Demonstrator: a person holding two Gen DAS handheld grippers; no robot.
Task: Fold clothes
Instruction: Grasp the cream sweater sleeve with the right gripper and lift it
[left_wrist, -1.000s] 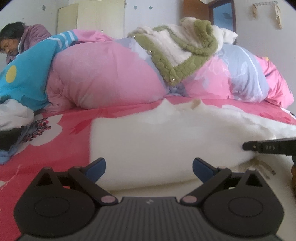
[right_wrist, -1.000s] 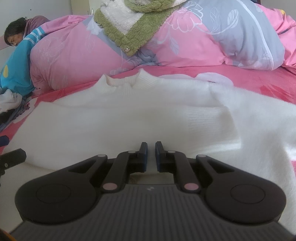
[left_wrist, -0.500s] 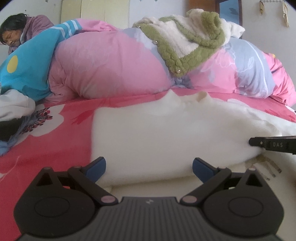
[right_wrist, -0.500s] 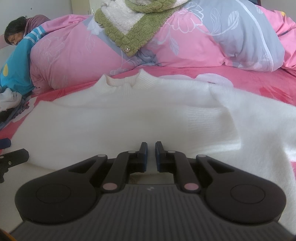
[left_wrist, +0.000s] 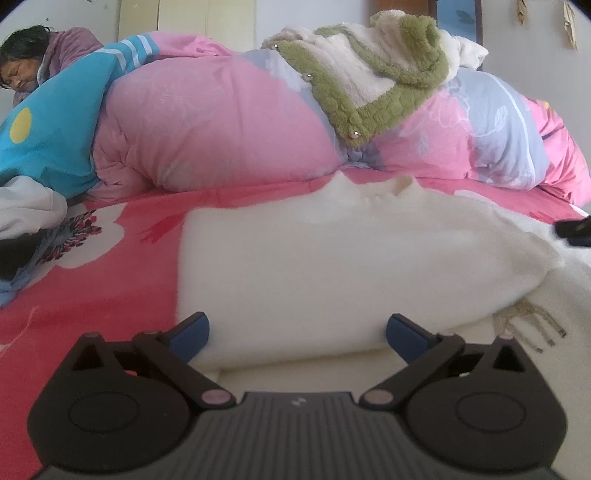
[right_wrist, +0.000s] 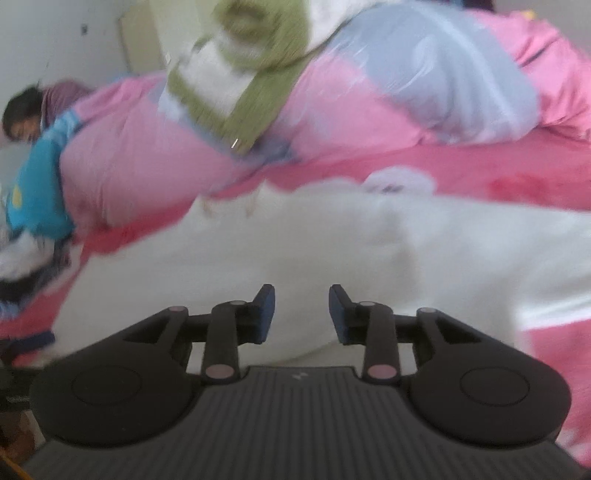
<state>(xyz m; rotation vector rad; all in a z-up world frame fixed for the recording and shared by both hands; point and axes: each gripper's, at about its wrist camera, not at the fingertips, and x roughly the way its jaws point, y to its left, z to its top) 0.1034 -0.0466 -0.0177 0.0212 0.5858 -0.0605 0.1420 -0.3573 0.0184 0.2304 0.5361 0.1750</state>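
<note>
A white knitted sweater (left_wrist: 332, 258) lies flat on the pink flowered bedsheet (left_wrist: 110, 280), collar at the far side and its left edge folded straight. My left gripper (left_wrist: 297, 328) hangs wide open over the sweater's near hem, with nothing pressed between its pads. In the blurred right wrist view, my right gripper (right_wrist: 301, 306) is above the sweater (right_wrist: 332, 251). Its jaws are opening and the pads are clear of the cloth. A dark tip of the right gripper (left_wrist: 572, 230) shows at the right edge of the left wrist view.
A bulky pink and lilac quilt (left_wrist: 221, 129) fills the far side of the bed, with a green-trimmed cream fleece (left_wrist: 369, 74) on top. A person (left_wrist: 26, 66) lies at the far left under a blue blanket (left_wrist: 44, 140). White and dark clothes (left_wrist: 26, 214) sit at the left.
The right gripper's jaws have parted from shut, and it has lifted and rolled, blurring its view. Its tip has moved up and to the right in the left wrist view. The left gripper has stayed put.
</note>
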